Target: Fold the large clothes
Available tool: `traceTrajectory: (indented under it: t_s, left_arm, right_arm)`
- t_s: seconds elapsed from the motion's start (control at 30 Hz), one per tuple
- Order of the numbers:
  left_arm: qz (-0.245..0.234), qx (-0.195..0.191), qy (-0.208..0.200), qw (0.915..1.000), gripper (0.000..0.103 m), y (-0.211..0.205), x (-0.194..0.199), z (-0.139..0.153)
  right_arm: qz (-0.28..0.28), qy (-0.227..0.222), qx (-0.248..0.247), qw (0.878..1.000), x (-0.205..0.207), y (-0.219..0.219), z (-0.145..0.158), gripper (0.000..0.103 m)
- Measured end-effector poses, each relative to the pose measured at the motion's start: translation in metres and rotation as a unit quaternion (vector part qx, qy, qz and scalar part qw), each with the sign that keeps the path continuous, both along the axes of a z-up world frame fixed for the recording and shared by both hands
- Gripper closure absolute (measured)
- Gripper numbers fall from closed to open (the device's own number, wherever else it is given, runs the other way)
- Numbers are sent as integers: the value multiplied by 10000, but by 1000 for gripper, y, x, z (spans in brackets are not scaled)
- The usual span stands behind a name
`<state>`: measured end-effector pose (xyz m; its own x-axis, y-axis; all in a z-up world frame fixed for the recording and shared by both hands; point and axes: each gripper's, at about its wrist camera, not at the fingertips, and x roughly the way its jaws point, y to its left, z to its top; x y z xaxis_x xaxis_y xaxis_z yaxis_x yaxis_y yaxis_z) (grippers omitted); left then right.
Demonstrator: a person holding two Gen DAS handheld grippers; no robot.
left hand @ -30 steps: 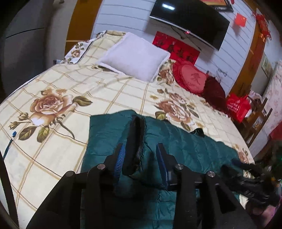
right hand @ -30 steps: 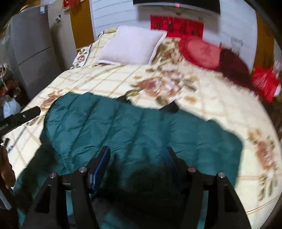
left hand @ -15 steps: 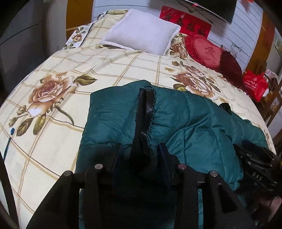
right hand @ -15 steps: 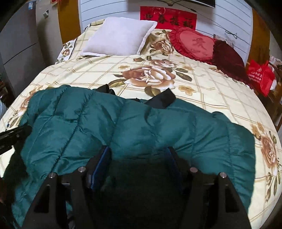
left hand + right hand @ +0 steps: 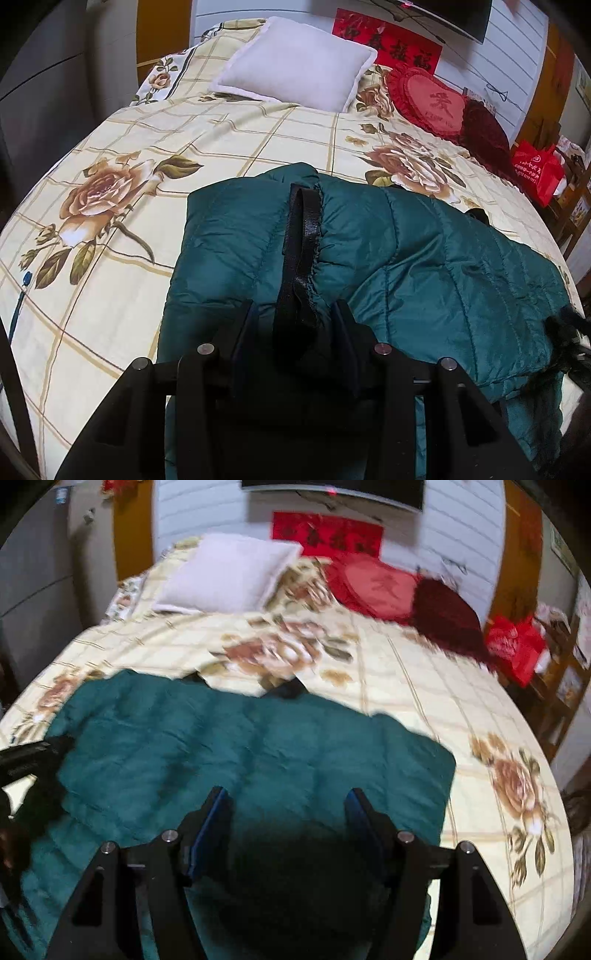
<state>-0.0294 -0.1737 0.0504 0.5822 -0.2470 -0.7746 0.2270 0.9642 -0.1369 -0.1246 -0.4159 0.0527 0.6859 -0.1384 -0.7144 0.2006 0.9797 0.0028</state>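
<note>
Your left gripper (image 5: 295, 314) is clamped on the black-trimmed edge (image 5: 301, 236) of the teal down jacket (image 5: 424, 258), which lies spread across the near edge of the bed (image 5: 240, 133), folded over itself. Your right gripper (image 5: 288, 805) stands wide above the jacket's near hem; the blur hides whether its pads touch the fabric, so probably released.
</note>
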Motion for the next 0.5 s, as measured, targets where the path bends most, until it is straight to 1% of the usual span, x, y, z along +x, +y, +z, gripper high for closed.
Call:
traceTrajectory:
  t_s: [0.03,0.07,0.13,0.23,0.4,0.47,0.5]
  left_arm:
    - [-9,10,-4,10000,78,0,0,-1]
    - [-13,25,-11,10000,78,-1,0,-1]
    - [-21,56,-28,10000,78,-2,0,-2]
    - [-21,53,-19,10000,77,-3,0,-3]
    - [-19,48,-12,10000,77,-3,1,-3]
    - [-21,49,-11,10000,77,-3,1,-3]
    - [-21,46,-13,10000,77,-3,1,-3]
  right_arm:
    - [-5,124,176,9998,5,-6,-11,33]
    - [7,81,284,9996,8,-9,-17,33]
    - [35,59,302,9995,10,-9,-20,33]
    - [49,89,326,9994,5,-9,-12,33]
    - [-99,-188,324,9992,-24,-17,8,33]
    - [-186,-213,325,9991,-31,-22,7,33]
    - [-253,-126,305,9991,-30,-26,0,32]
